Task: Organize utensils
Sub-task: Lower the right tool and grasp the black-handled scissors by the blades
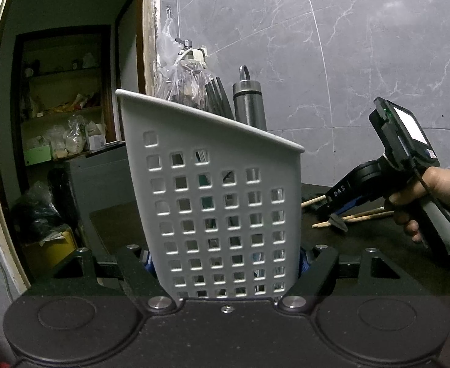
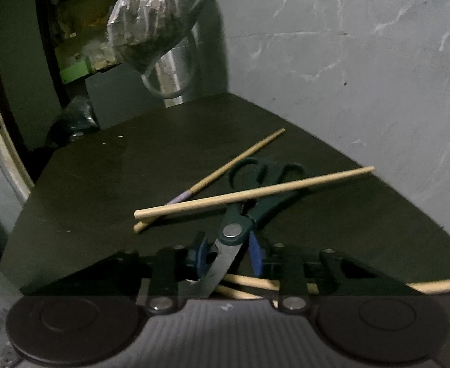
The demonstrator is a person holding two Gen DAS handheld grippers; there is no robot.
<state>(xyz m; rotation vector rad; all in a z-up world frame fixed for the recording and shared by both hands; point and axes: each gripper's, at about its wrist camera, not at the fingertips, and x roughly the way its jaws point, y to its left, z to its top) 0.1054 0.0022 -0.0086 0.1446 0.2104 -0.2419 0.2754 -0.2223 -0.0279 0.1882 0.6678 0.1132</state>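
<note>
The left gripper (image 1: 225, 263) is clamping a white perforated utensil holder (image 1: 215, 202) between its two fingers, and the holder is standing upright on the dark table (image 1: 378, 270), with its slanted rim rising toward the left. Dark utensil handles (image 1: 217, 98) are sticking up out of it.

The right gripper (image 2: 228, 260) is sitting low over the near edge of the table, and its blue pads (image 2: 198, 257) are standing on both sides of the steel blade of the scissors (image 2: 255, 202). The pads look very near to the blade, but I cannot tell if they are already pressing it. The scissors are lying flat, with the long axis running from the near edge toward the far right corner, blade toward the gripper, dark green handles pointing away. One chopstick (image 2: 255, 193) is lying across the scissors, nearly parallel to the near edge. A second chopstick (image 2: 234, 162) is crossing under it and pointing toward the wall. More chopsticks (image 2: 436, 285) are lying under the gripper.
</note>
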